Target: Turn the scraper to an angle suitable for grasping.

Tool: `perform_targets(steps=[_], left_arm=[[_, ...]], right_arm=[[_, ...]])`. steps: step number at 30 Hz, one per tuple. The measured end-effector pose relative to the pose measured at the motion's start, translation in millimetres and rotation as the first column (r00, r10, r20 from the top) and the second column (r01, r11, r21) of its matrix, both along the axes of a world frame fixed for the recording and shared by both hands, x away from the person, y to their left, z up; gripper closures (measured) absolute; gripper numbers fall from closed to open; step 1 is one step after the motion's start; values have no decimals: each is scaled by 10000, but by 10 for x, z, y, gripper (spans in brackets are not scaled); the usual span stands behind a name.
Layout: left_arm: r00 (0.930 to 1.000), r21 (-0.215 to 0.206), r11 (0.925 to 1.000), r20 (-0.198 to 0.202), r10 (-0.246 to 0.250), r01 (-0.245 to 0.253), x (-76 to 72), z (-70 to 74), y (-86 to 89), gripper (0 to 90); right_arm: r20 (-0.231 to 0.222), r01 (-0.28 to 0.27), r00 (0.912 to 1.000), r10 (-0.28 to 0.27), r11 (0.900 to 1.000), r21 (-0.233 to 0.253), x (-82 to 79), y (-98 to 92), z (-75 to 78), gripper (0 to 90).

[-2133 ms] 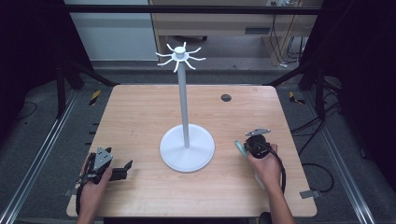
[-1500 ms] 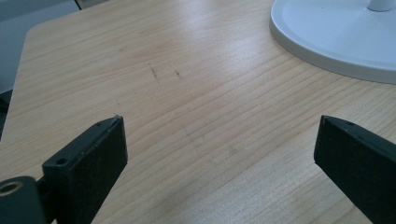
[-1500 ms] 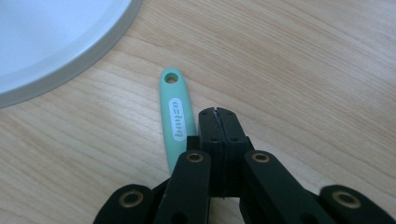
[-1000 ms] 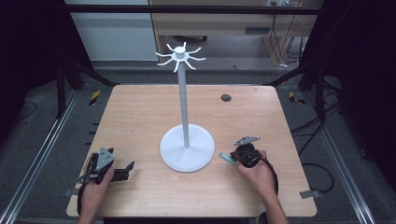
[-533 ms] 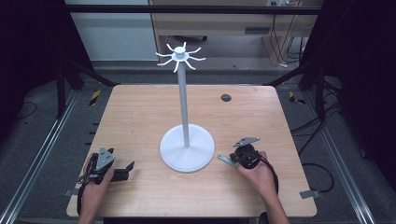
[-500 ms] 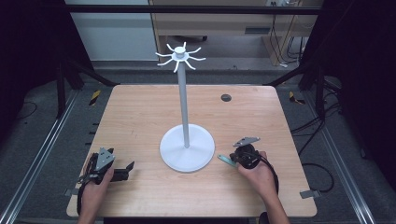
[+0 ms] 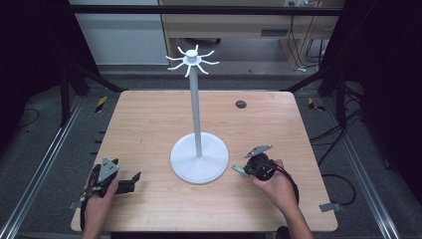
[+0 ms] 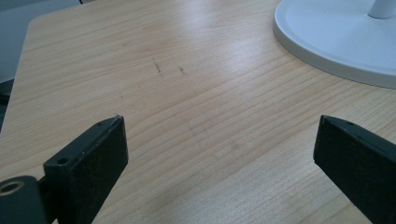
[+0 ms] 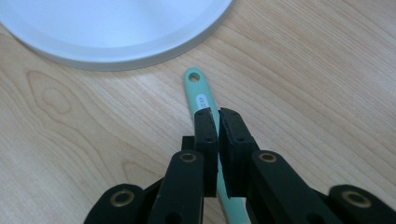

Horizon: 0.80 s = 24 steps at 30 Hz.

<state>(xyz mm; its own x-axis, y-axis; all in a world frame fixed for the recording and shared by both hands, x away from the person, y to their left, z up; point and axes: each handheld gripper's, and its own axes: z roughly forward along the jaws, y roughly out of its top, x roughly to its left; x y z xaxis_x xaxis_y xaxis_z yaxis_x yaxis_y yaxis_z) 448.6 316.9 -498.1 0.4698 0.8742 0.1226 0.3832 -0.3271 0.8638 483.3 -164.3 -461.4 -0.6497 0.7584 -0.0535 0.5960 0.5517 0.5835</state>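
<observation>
Standing just ahead of the clamped teal handle: white stand base.

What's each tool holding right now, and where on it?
Right tool: shut on the flat mint-green plastic handle, gripped partway along its shaft, behind the end with the hanging hole. Left tool: open, holding nothing.

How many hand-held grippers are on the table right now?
2. The left hand-held gripper sits at the table's near left edge, jaws open. The right hand-held gripper is at the near right beside the white stand's base, jaws shut on a teal handle.
</observation>
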Motion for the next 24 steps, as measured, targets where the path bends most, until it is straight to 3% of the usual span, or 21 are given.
perform_targets(steps=[8,10,13,19,24], left_arm=[[10000,-94,9999,-76,-62,61,-38,-23,-22,26],[10000,45,10000,-52,-56,56,-45,-20,-13,26],[10000,-142,9999,3,-4,4,-45,-6,12,26],[9998,-267,9996,178,106,-101,-57,29,49,26],[9997,-267,9995,172,201,-196,-36,31,70,26]], right_arm=[[-341,-275,9991,255,9978,-607,-29,33,20,783],[-347,-184,9993,165,9983,-548,-37,37,38,761],[-462,-118,9989,88,9977,-666,-44,54,68,702],[-602,-313,9979,252,9944,-1012,-40,109,131,647],[-941,-460,9949,367,9940,-989,22,115,126,593]])
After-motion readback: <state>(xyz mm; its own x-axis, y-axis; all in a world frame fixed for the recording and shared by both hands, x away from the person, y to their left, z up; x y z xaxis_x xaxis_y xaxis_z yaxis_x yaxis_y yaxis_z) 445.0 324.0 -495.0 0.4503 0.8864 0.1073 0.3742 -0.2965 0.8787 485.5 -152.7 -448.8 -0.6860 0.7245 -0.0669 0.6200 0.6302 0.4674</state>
